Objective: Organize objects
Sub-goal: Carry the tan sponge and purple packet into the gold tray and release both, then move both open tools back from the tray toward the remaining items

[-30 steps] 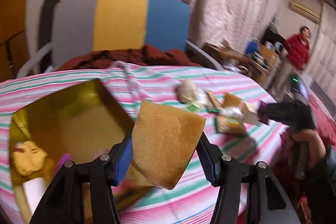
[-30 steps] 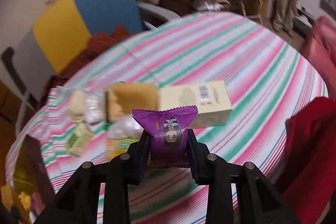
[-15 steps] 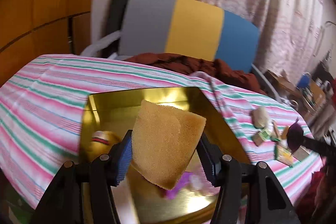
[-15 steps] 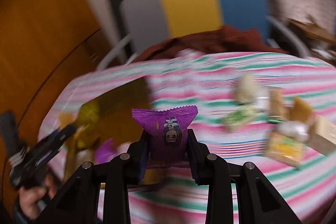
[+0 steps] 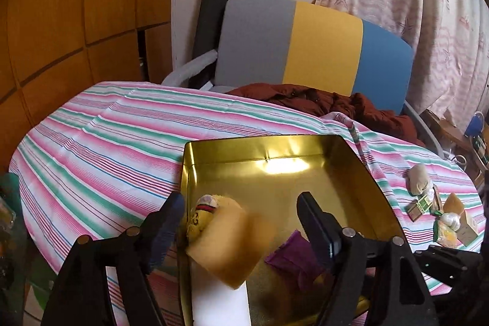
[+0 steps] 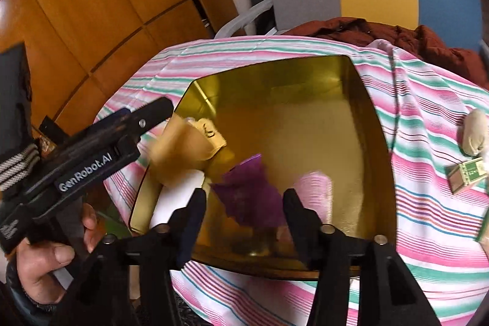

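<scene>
Foam sponge (image 5: pixel 229 246): we judge it light, squashy; pinch flat faces.
Left gripper (image 5: pixel 241 222): jaws apart, empty.
Right gripper (image 6: pixel 243 211): jaws apart, purple packet (image 6: pixel 250 191) loose over gold tin (image 6: pixel 376 142).

Warm indoor light, fairly dim. A bright glare patch sits on the far wall of the gold tin (image 5: pixel 284 165). The sponge (image 5: pixel 232 246) and purple packet (image 6: pixel 250 194) are motion-blurred. Fisheye bending curves the wood panels; corners vignette to black.
</scene>
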`<control>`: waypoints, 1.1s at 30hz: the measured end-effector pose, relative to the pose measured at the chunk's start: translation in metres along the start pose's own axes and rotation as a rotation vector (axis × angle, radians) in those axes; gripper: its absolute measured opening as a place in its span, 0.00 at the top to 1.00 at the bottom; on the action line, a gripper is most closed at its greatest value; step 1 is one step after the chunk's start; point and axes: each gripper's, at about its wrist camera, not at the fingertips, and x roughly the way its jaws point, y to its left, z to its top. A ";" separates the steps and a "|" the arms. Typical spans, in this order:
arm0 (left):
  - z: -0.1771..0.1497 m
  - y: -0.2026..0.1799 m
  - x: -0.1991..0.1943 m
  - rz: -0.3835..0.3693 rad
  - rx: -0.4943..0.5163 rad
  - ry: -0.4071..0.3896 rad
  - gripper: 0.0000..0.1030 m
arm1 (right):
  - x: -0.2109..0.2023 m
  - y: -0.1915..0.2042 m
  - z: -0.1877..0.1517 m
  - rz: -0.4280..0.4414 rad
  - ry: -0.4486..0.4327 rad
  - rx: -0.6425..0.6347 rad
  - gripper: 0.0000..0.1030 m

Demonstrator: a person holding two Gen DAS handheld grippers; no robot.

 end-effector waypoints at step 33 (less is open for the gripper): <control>-0.013 -0.057 -0.037 -0.030 0.191 -0.039 0.24 | -0.068 -0.066 -0.008 -0.248 -0.174 0.070 0.29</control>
